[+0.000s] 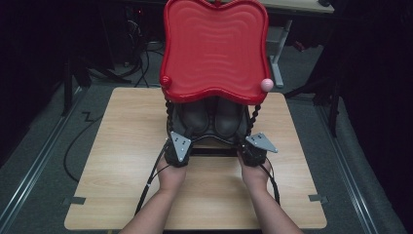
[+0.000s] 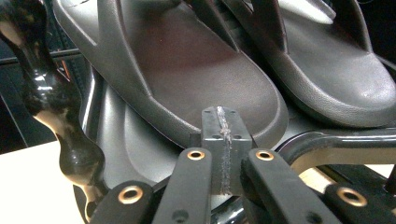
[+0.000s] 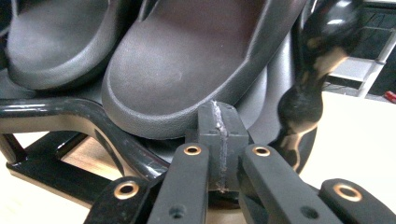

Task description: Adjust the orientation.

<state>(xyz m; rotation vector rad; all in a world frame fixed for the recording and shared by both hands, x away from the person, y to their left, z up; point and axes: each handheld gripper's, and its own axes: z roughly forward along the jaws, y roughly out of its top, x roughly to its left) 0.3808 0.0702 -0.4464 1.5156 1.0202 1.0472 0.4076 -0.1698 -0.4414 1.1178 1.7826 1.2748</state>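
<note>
left tongs [image 1: 178,148]: jaws pressed together | right tongs [image 1: 257,146]: jaws pressed together | forearms parallel

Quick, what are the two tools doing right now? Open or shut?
Left tool: shut, jaws pressed together, nothing seen between them, just before the dark grey rubber sandals.
Right tool: shut likewise, empty as far as visible.

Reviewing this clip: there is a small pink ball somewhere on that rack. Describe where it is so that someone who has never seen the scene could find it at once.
Start from the wooden table and the black rack standing on it, whose top is a big red wavy-edged tray. Follow the tray's near edge to its corner on the right gripper's side: the pink ball caps that corner. The matching knob on the opposite corner is red, not pink.
</note>
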